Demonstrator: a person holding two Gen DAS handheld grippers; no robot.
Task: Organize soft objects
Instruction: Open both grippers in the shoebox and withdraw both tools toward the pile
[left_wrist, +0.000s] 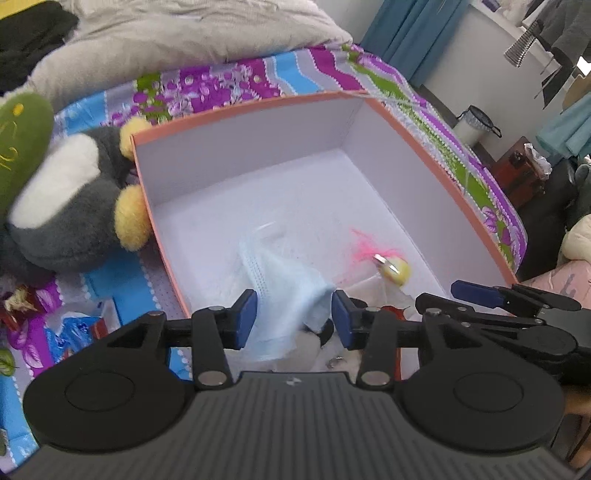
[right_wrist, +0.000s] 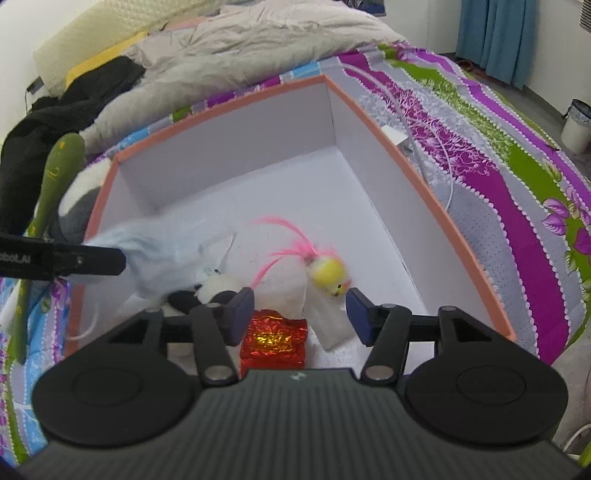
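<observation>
The right wrist view gives the better look into the box (right_wrist: 424, 177); it sits on the bed (right_wrist: 517, 192), white inside with an orange rim, and down by its near edge there's a crinkly red foil cube (right_wrist: 274, 341), a black-and-white plush (right_wrist: 218, 288) and a small yellow ball toy (right_wrist: 327, 273) with pink feathers; none of the red cube really shows from the left wrist view, just a sliver behind the fingers.

The left wrist view shows what's outside the box instead; a grey and white plush penguin (left_wrist: 70, 199) with yellow feet is pressed against the box's left wall, with a green plush (left_wrist: 22, 144) beyond it at the bed's left edge.

The pale blue face mask (left_wrist: 284, 295) is over the near left part of the box; it looks soft and crumpled, pleats visible, a bit motion-blurred. The left gripper (left_wrist: 293, 319) has its fingers apart with the mask hanging between them, so I can't tell if it's actually pinched. The right gripper (right_wrist: 299, 314) is spread wide over the near edge, gripping nothing; the yellow toy is just ahead of it.
</observation>
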